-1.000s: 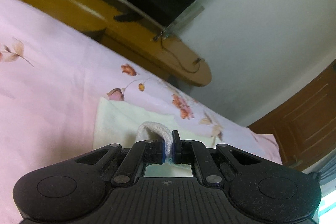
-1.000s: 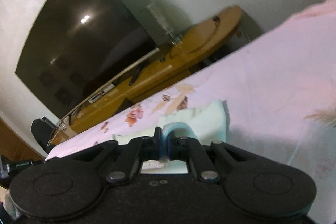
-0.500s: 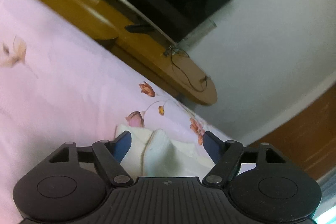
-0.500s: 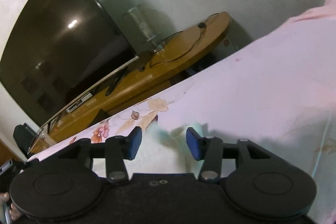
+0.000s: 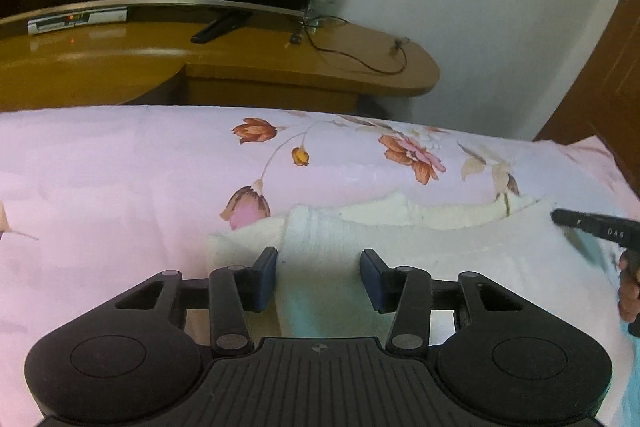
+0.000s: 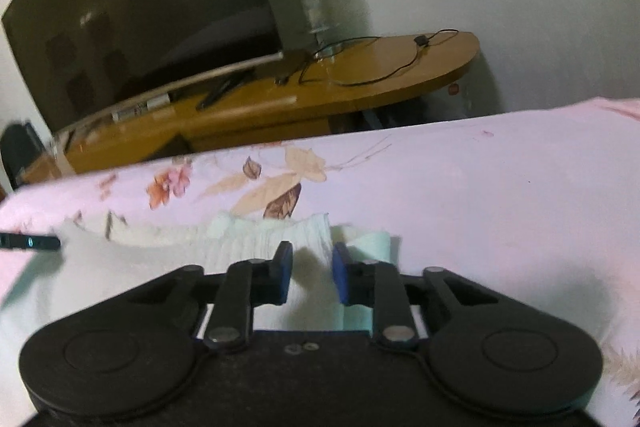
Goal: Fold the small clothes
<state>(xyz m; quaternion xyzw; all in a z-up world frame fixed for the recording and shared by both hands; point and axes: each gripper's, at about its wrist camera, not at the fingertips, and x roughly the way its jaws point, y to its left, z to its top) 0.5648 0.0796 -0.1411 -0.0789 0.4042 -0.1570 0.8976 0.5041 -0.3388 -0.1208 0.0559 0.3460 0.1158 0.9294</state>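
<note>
A small cream-white ribbed garment lies flat on the pink floral bedsheet, its far edge folded over. My left gripper is open, hovering just over the garment's left shoulder part, with nothing between the jaws. In the right wrist view the same garment shows, with a pale mint corner at its right end. My right gripper is open over that right end, holding nothing. The right gripper's tip shows at the right edge of the left wrist view.
A wooden TV stand with a set-top box, a remote and a black cable stands beyond the bed's far edge, under a large dark TV. A brown wooden door is at the right.
Both grippers were shut on the garment's edge a second ago. Both have opened and let it go, and it now lies folded on the sheet. Both grippers have levelled out above it.
</note>
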